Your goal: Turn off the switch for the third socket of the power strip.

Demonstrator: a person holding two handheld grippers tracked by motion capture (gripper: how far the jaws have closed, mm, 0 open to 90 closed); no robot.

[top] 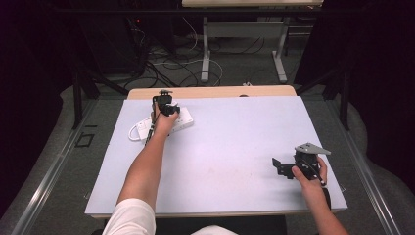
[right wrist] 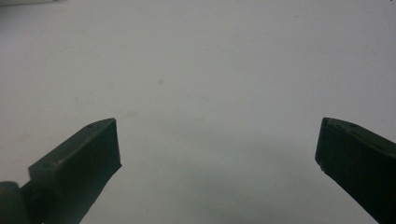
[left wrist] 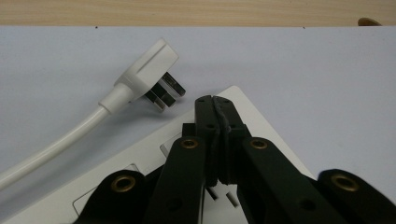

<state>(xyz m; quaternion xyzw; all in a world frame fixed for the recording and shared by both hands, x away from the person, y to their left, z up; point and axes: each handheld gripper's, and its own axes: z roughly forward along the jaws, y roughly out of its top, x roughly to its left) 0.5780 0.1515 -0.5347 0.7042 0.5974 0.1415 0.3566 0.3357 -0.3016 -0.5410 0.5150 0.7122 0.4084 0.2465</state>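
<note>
At the far left of the table (top: 235, 147), the left gripper (left wrist: 215, 100) rests its tips on a white power strip (left wrist: 261, 123), jaws pressed together with nothing between them. The strip's white plug (left wrist: 149, 70) lies just beyond and left of those tips. Well apart, near the right edge, the right gripper (right wrist: 219, 149) hovers over bare table, jaws wide apart.

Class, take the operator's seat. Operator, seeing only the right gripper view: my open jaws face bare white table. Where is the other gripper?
Observer: The left gripper is over a white power strip at the table's far left.
Operator: Are its jaws open?
Observer: No, the left gripper view shows them shut, their tips over the strip.
Operator: Is the strip's plug nearby?
Observer: Yes, the white plug lies on the table beside the strip, prongs towards it.
</note>
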